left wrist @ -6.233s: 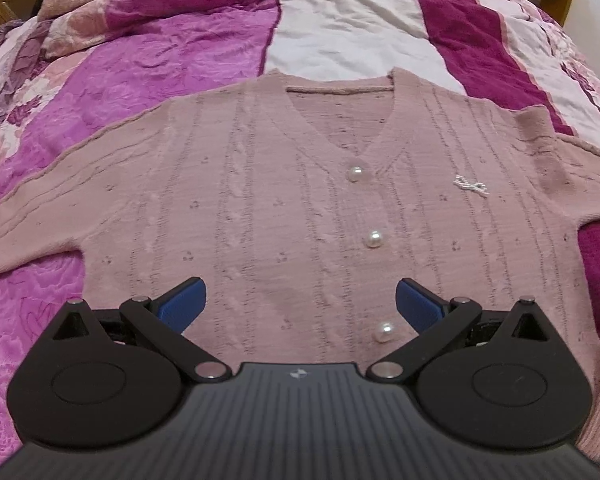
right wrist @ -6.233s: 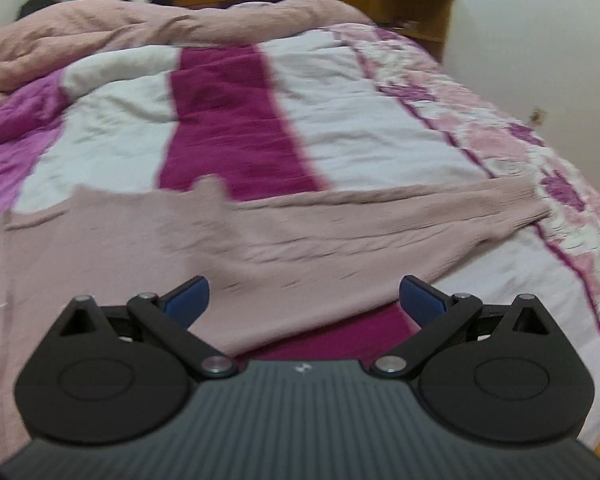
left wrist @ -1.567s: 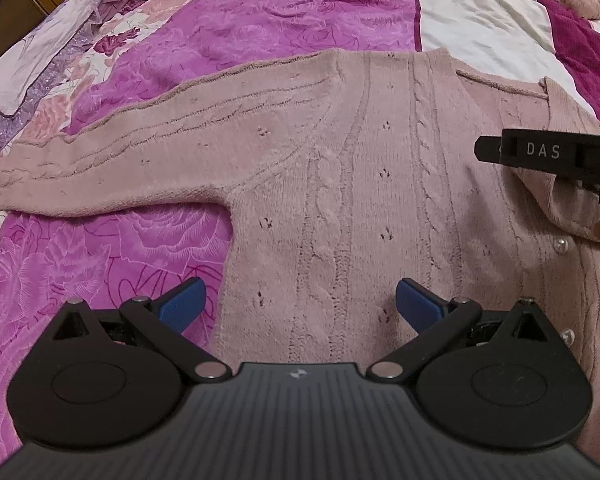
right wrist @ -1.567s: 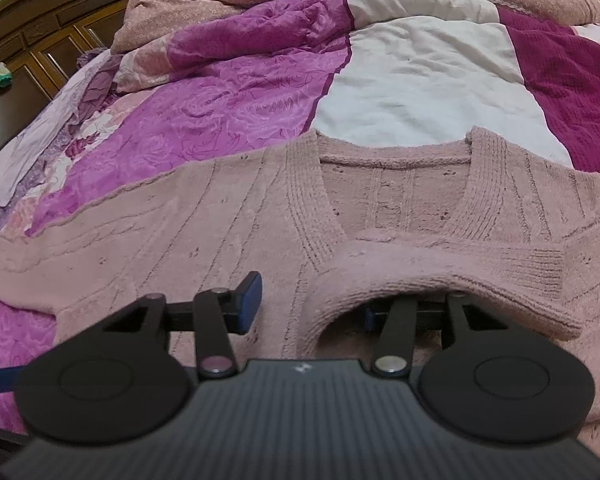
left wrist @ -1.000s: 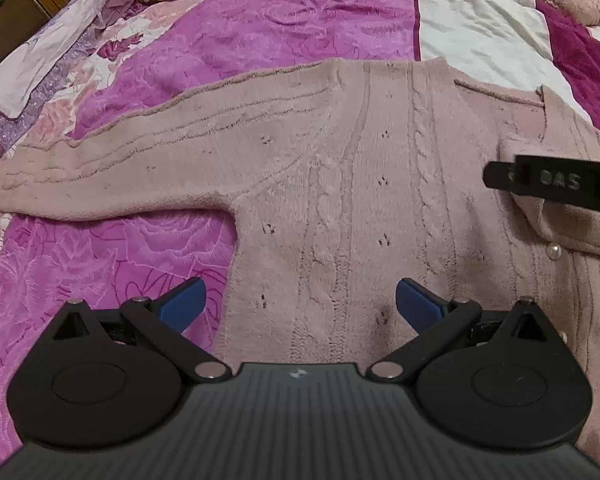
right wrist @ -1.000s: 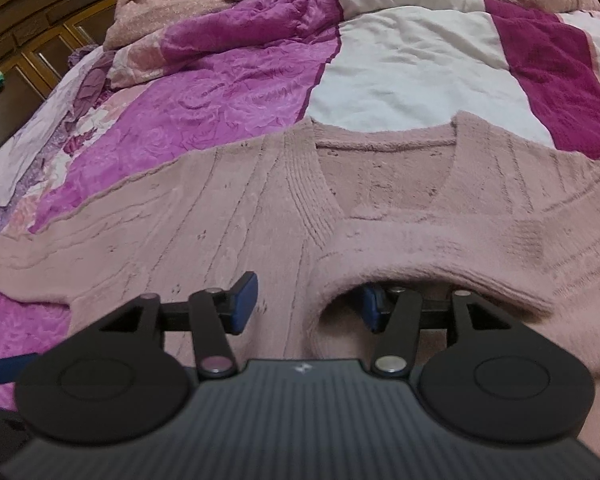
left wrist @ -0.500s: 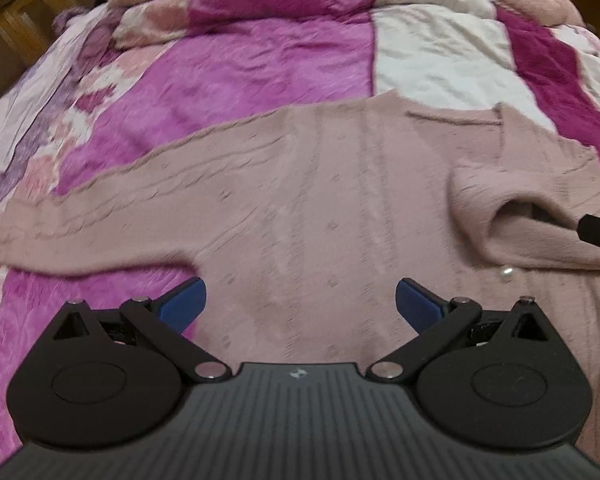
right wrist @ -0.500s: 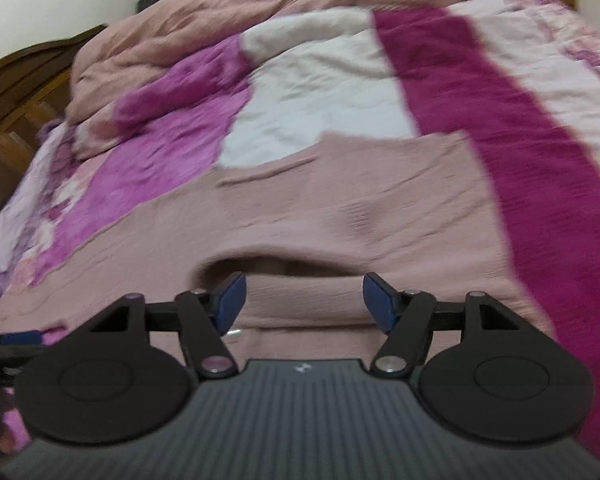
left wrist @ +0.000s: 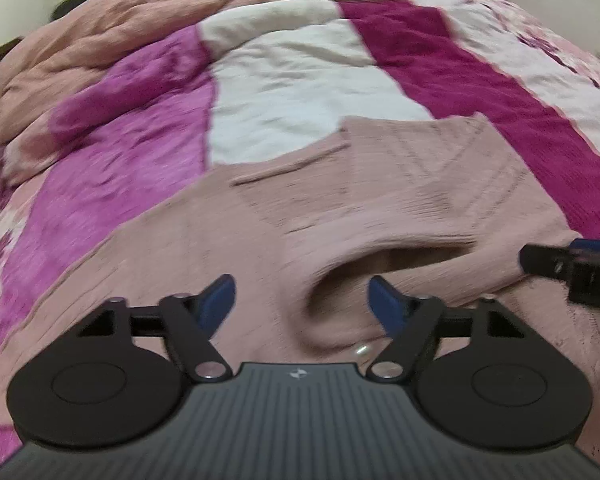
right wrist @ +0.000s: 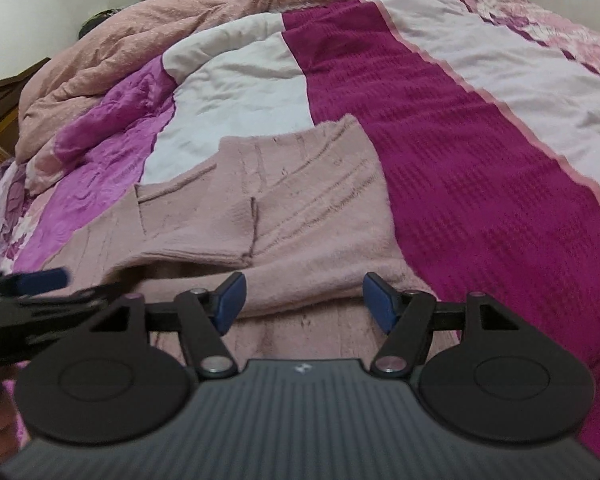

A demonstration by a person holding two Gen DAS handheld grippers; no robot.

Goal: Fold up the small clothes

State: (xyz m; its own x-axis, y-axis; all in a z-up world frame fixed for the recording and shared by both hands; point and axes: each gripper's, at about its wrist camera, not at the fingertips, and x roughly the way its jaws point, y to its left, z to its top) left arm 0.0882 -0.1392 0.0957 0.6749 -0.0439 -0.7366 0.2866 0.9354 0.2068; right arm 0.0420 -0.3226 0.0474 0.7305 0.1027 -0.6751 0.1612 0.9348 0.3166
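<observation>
Right wrist: both hand-held grippers [right wrist: 303, 300] [left wrist: 302, 300] gape empty over pink cardigan [right wrist: 300, 208], sleeve folded across.

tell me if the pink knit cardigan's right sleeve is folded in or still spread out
Folded in: the pink knit cardigan's right sleeve lies across the chest, cuff near the neckline.

1 cardigan [right wrist: 308, 200], 1 quilt [right wrist: 480, 140], 2 grippers.

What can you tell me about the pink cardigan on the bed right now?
The cardigan is dusty pink cable knit with a ribbed V-neck. It lies flat on the striped quilt, its right sleeve folded across the chest, the ribbed cuff ending near the middle and arching up off the front. A pearl button peeks out below that fold. Both hand-held grippers are open above it, gripping nothing.
</observation>
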